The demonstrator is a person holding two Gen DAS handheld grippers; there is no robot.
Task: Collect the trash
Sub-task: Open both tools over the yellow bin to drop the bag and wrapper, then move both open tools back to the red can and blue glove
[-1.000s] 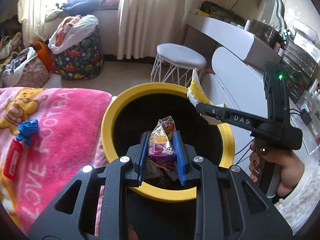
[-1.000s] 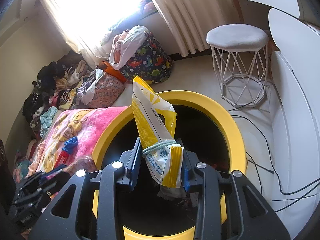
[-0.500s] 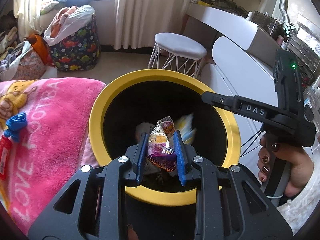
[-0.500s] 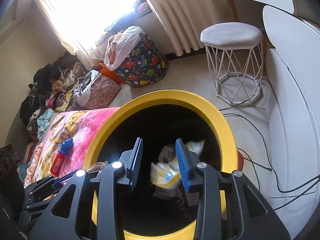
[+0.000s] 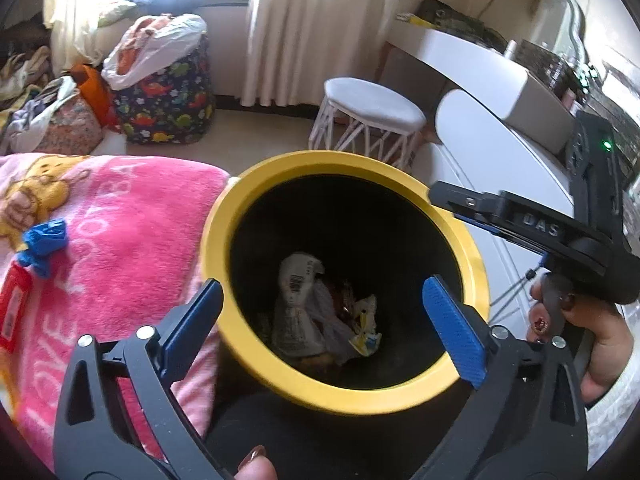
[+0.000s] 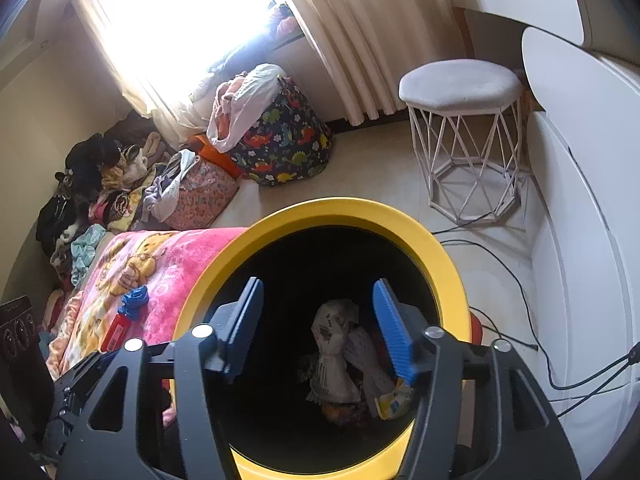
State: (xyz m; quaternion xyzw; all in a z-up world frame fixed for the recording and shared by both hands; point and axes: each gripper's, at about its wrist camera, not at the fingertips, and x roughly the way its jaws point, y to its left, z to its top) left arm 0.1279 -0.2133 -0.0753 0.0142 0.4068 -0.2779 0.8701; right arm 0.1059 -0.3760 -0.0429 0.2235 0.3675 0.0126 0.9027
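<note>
A black bin with a yellow rim (image 5: pixel 280 164) (image 6: pixel 440 256) stands below both grippers. Crumpled wrappers (image 5: pixel 308 312) (image 6: pixel 340 356) lie at its bottom, among them a yellow and white packet (image 5: pixel 366 328) (image 6: pixel 394 398). My left gripper (image 5: pixel 320 300) hangs over the bin mouth, its jaws opening wide with nothing between them. My right gripper (image 6: pixel 318 320) is also over the bin, jaws opening and empty; from the left wrist view its body (image 5: pixel 520 224) reaches in from the right, held by a hand (image 5: pixel 592 332).
A pink blanket (image 5: pixel 120 232) (image 6: pixel 168 256) lies left of the bin, with a blue crumpled item (image 5: pixel 42 240) and a red packet (image 5: pixel 12 304) on it. A white stool (image 5: pixel 372 116) (image 6: pixel 460 88), white furniture (image 6: pixel 580 200), floor cables (image 6: pixel 516 280) and clothes bags (image 5: pixel 164 92) surround it.
The right gripper let go of the yellow and white packet, which fell into the bin. The left gripper then opened wide and its purple wrapper dropped in too.
</note>
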